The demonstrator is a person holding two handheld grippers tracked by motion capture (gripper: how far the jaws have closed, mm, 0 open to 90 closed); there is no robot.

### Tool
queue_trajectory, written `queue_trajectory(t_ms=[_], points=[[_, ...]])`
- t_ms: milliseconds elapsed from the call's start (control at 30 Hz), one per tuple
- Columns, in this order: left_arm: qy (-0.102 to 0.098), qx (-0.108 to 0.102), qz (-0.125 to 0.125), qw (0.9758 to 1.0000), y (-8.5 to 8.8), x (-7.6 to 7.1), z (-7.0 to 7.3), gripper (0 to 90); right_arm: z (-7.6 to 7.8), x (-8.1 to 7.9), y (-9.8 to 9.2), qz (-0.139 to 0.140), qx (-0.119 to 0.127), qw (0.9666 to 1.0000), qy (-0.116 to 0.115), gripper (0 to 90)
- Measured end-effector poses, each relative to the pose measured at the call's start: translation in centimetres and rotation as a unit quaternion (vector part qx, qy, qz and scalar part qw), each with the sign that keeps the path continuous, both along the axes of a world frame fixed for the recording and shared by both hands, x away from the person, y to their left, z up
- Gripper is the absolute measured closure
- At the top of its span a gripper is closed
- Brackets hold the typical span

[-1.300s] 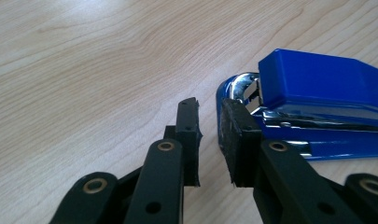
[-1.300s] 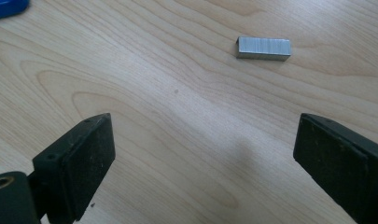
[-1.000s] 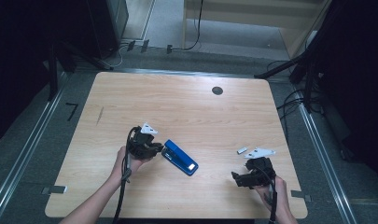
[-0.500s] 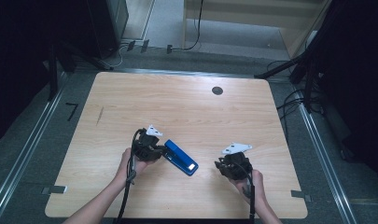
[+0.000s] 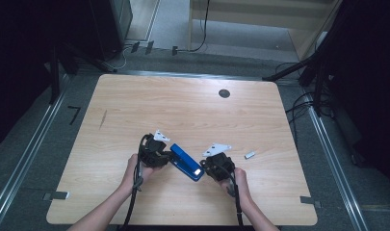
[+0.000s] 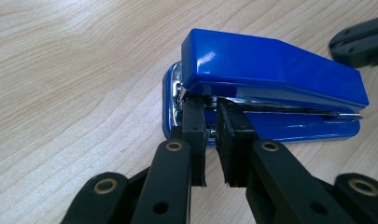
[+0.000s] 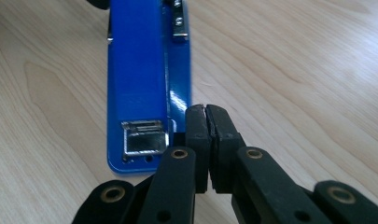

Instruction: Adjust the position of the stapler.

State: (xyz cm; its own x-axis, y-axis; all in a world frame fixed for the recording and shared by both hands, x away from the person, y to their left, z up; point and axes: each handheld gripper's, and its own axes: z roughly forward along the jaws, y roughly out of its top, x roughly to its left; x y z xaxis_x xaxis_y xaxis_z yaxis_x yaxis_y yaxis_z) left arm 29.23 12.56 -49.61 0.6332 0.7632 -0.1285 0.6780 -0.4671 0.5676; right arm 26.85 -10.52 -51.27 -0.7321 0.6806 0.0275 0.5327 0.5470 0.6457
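We are working at a pale wooden table [image 5: 192, 110] standing on a grey floor, with dark equipment and trailing cables crowding the far edges of the room.

Nearest to us, 2 forearms are coming in from the bottom of the high view. The left gripper [image 5: 156, 153] is pressing against the hinge end of a blue stapler [image 5: 187, 162]. In the left gripper view its jaws are standing almost together with a narrow slit between them, their tips tucked into the gap under the stapler's top arm [image 6: 270, 65]; we cannot tell whether they are pinching anything there. The right gripper [image 5: 215, 166] is sitting at the stapler's other end. In the right gripper view its jaws are pressed together on nothing, just beside the base [image 7: 144, 93] near the shiny metal plate [image 7: 143, 136].

The stapler is lying flat near the front middle of the table, slanted between the 2 grippers.

We are judging the step in hand to be prying or steadying the stapler from both ends. To do it well, we are keeping the left tips seated in the gap rather than sliding off the glossy plastic, and bracing the right gripper low against the base so the stapler is not skidding or spinning.

Farther right, a small white piece [image 5: 250, 155] is lying apart. Beyond, a dark round hole [image 5: 224, 93] is sitting near the far edge.
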Motion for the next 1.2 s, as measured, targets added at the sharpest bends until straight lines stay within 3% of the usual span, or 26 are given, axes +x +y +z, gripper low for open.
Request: queue_trajectory(t_ms=[100, 633, 967, 1100, 1200], points=[[-0.003, 0.0, 0.002, 1.0, -0.2, 0.0, -0.1, 82.8, -0.2, -0.2, 0.7, 0.009, -0.009, 0.9999, -0.006, 89.4], [-0.003, -0.004, 0.0, 1.0, -0.3, 0.1, -0.2, 86.4, -0.1, -1.7, 2.6, 0.053, 0.003, 0.9986, 0.009, 90.0], [-0.003, -0.02, -0.006, 0.9998, -0.9, 0.1, -0.5, 87.2, -0.2, -3.3, 4.7, 0.086, 0.0, 0.9962, 0.008, 90.0], [-0.004, -0.011, -0.004, 0.9999, -0.6, 0.1, -0.3, 81.3, -0.3, -3.1, 4.5, 0.084, -0.002, 0.9963, 0.014, 88.8], [-0.005, -0.006, 0.012, 0.9999, 0.0, 0.1, 0.0, 72.9, -0.2, -2.8, 3.6, 0.074, 0.0, 0.9971, 0.02, 87.6]])
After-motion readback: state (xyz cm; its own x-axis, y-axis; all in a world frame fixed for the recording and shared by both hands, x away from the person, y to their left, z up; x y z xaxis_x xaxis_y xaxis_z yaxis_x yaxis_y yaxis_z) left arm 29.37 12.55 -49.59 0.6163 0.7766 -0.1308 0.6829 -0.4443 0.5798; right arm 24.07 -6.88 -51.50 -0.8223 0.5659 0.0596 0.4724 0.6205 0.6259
